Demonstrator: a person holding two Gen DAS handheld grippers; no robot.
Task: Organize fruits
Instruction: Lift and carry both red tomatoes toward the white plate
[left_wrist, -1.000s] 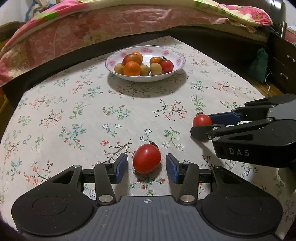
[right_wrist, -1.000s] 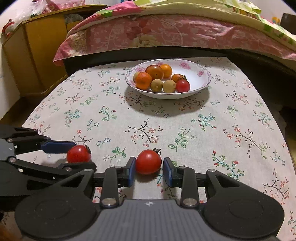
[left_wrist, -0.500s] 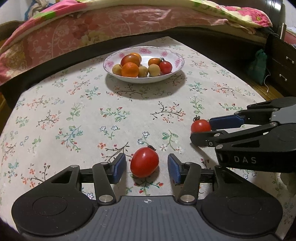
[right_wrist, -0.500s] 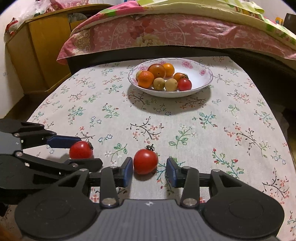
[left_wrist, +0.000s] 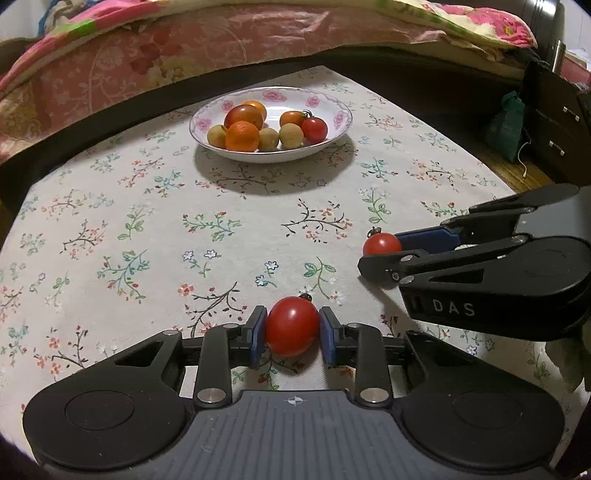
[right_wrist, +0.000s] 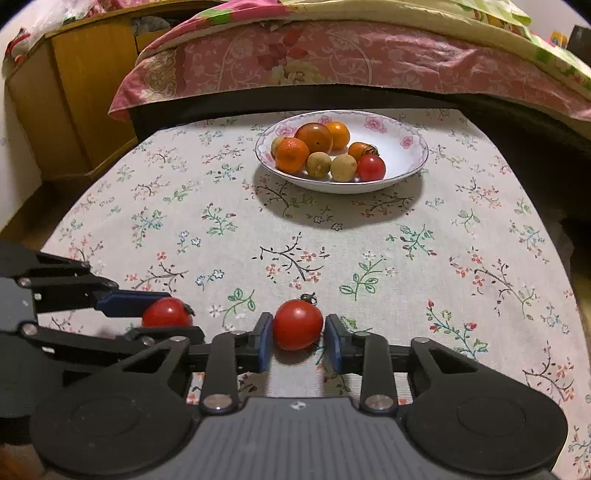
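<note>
Sitting on the floral tablecloth (left_wrist: 110, 229) near its front edge, the two loose tomatoes are each caught between blue pads. The left tomato (left_wrist: 292, 326) is pinched by the left gripper (left_wrist: 292, 334), whose jaws have just been closing onto it. The right tomato (right_wrist: 297, 324) lies in the right gripper (right_wrist: 298, 341), whose jaws have also just been closing; the left pad touches it, while contact at the right pad is harder to judge. Too hard a squeeze could split the soft skin; too light a hold could let the round fruit roll out during the lift toward the bowl (left_wrist: 343, 122), well apart at the far end, already crowded with fruit that an incoming tomato could knock
</note>
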